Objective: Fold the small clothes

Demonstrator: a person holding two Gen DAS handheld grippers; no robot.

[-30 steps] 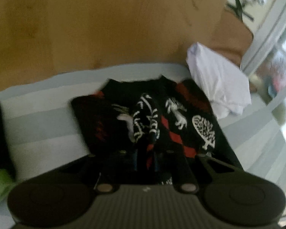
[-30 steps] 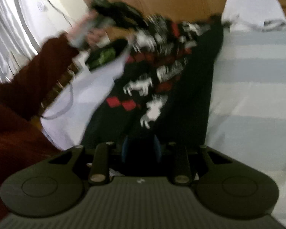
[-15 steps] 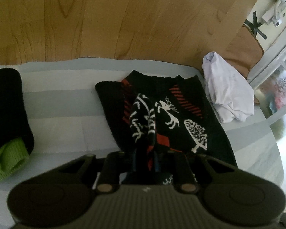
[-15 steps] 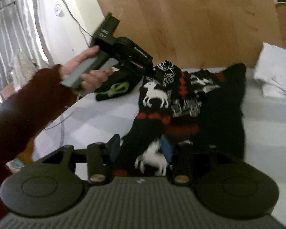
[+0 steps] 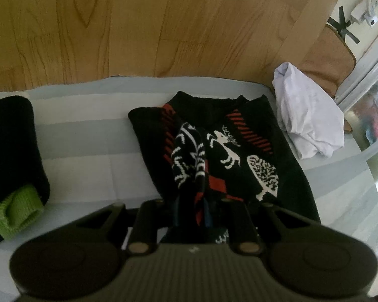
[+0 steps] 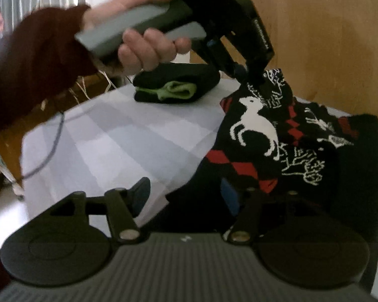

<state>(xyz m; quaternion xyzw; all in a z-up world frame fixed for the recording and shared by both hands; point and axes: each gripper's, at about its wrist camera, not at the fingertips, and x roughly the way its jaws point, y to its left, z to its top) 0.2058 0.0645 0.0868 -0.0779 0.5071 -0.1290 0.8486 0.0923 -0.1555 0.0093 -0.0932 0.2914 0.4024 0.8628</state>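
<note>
A black sweater (image 5: 226, 151) with white reindeer and red diamonds lies on the pale striped bed sheet (image 5: 88, 151). My left gripper (image 5: 191, 209) is shut on a pinched fold of it and holds that fold up off the bed. The right wrist view shows the same gripper (image 6: 252, 78) in a hand with a dark red sleeve, gripping the raised sweater (image 6: 254, 125). My right gripper (image 6: 184, 196) is low at the sweater's near edge. Its jaws are closing; black cloth lies between them, but the left finger (image 6: 138, 196) stands clear of it over bare sheet.
A folded black garment with a green cuff (image 5: 15, 166) lies at the left of the bed, also seen as a black-green bundle (image 6: 176, 88). A crumpled white garment (image 5: 307, 123) sits at the right. A wooden headboard (image 5: 163, 25) stands behind; a thin cable (image 6: 50, 151) hangs over the bed's corner.
My right gripper has swung sideways and rolled along the sweater's near edge, and its fingers have let go and now stand apart. My left gripper has kept its hold on the raised fold.
</note>
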